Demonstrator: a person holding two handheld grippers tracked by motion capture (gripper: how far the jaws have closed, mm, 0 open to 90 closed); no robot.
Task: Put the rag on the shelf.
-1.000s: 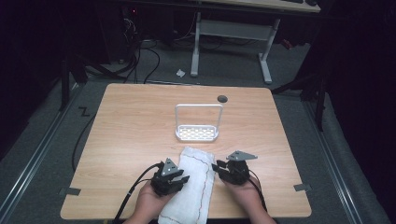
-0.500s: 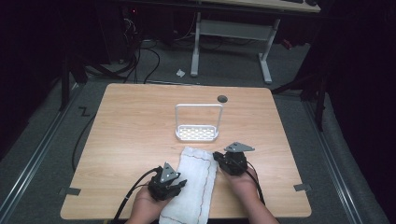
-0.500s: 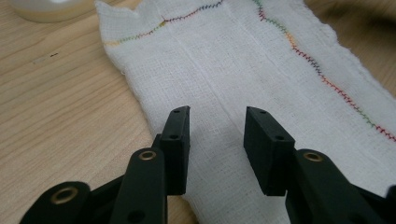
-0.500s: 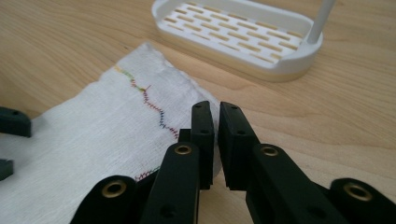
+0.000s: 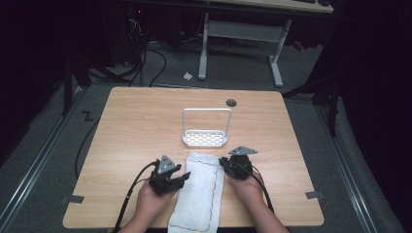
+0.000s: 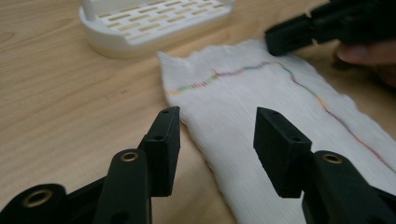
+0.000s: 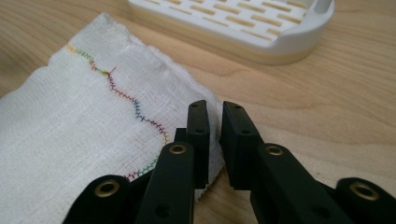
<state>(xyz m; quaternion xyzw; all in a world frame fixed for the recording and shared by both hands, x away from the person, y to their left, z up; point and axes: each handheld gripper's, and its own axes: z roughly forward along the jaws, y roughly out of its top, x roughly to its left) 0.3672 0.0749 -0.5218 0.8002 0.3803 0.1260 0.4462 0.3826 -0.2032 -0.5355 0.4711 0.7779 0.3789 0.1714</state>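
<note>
The wooden bench [image 5: 145, 126] carries everything here. At its near edge, about midway between the two near corners, a long white cloth [image 5: 201, 191] lies flat, its far end pointing toward the middle of the bench and its near end hanging just over the near edge. A wavy line of coloured stitching runs along its length (closer to the right-hand side in the high view). Just beyond the cloth's far end, near the centre of the bench, stands a white slotted tray [image 5: 205, 138] with a tall wire handle arching over it; tray and cloth lie close together, and I cannot tell whether they touch.

The left gripper [image 5: 180, 178] sits at the cloth's left edge, toward the near-left part of the bench. Its jaws have just been opening and now stand wide, the cloth's left edge [image 6: 219, 140] lying between and below them with neither pad pressing on it.

The right gripper [image 5: 224, 163] is at the cloth's right edge, near its far right corner. Its jaws are drawn narrow, with a thin gap, and a fold of the cloth's edge [image 7: 215, 116] stands pinched between the pads.
</note>
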